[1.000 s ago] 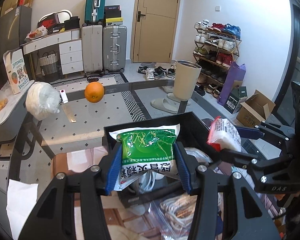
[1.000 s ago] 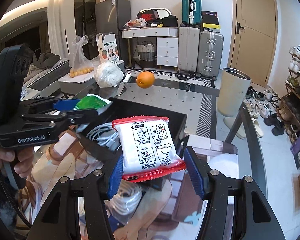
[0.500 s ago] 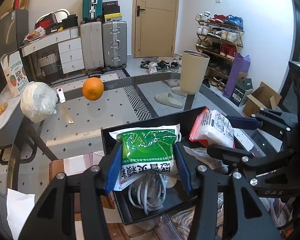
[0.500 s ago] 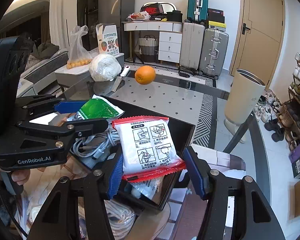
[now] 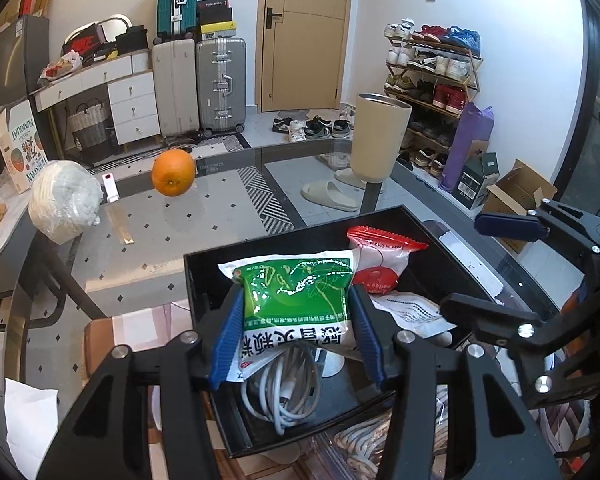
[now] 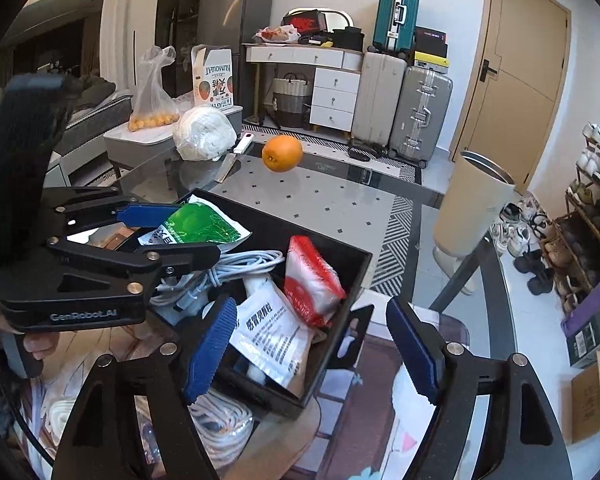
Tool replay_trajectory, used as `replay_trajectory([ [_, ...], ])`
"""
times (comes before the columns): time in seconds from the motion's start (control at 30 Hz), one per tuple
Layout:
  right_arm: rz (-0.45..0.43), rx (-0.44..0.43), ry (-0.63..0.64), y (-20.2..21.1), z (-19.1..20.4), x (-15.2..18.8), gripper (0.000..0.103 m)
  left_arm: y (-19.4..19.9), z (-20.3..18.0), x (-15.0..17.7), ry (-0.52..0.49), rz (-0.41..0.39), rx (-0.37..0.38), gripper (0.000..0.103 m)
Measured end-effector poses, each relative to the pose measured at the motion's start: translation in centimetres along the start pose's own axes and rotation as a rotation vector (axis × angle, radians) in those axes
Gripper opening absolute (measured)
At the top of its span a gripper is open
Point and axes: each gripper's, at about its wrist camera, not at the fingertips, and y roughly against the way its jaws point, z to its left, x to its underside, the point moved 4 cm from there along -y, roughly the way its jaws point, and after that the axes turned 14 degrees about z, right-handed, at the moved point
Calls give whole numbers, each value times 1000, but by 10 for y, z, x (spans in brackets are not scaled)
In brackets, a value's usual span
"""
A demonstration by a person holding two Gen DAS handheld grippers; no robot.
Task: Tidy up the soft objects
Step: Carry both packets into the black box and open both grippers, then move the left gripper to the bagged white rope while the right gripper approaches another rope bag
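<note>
Glass tabletop underfoot, black bin point(image 5: 204, 276) at its near edge. Left gripper point(image 5: 296, 336), jaws opening, is seen still pinching the crinkly green packet point(image 5: 296, 296) above coiled white cable point(image 5: 288, 392); release should be finished low. Right gripper point(image 6: 312, 348), jaws opening, is emptied; the puffy red-and-white packet point(image 6: 312, 280) is propped inside. Farther off, an orange point(image 5: 173, 172) is left.

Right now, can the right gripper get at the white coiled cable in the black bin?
Probably not directly: the right gripper is opening and empty, but the white packet, red packet and the left gripper crowd the cable.
</note>
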Motion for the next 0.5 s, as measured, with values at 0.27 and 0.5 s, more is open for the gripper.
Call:
replay_trajectory([
  [0.27,-4,-16,-47,16,-6,17,87,21,0,11,39,-47,34,95],
  [0.5,-12,-59,-104,33,-5,36,101,42,-3,30,50,-60,27,103],
])
